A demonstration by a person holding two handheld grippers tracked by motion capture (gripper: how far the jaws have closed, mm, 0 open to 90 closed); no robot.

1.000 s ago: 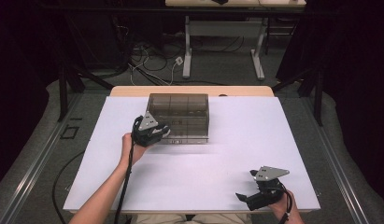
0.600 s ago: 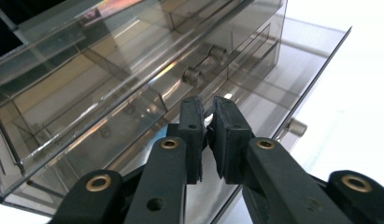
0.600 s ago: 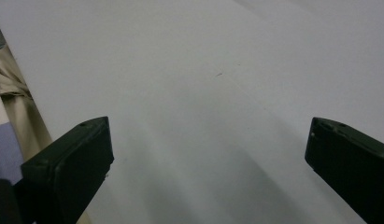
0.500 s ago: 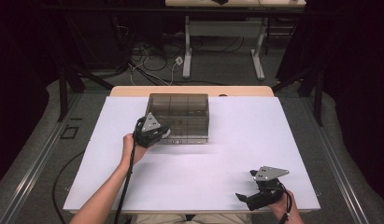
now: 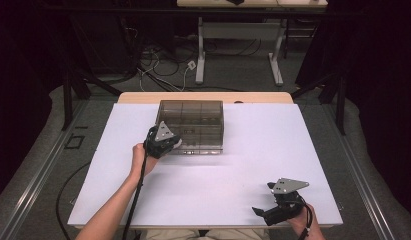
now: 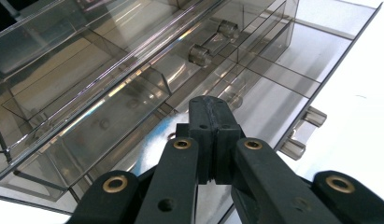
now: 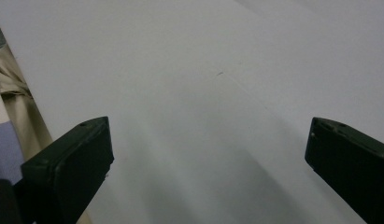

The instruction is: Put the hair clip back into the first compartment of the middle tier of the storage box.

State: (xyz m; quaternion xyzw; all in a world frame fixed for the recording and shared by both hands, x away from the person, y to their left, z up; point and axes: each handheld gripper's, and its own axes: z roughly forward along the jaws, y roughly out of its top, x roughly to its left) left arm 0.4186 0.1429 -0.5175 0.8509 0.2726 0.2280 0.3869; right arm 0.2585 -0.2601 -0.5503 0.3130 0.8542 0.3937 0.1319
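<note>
A smoky clear plastic drawer box [image 5: 193, 125] stands at the back middle of the white table [image 5: 233, 170]. My left gripper [image 5: 172, 143] is at the box's front left corner. In the left gripper view the box [image 6: 110, 70] looms close, with small round drawer knobs [image 6: 199, 53] showing. The left gripper [image 6: 210, 106] has just been closing; its pads now meet, and I see nothing between them. Something white and blue [image 6: 154, 142] shows blurred behind the jaws. My right gripper [image 5: 260, 212] rests near the front right edge, and stands open [image 7: 208, 154] over bare table.
The table's front edge [image 5: 203, 226] lies just under the right gripper. A cable [image 5: 135, 200] trails from the left gripper along the forearm. Behind the table are cables [image 5: 163, 60] on the floor and the legs of another table [image 5: 200, 55].
The left gripper has edged slightly right, closer to the box's front. The right gripper has stayed where it was.
</note>
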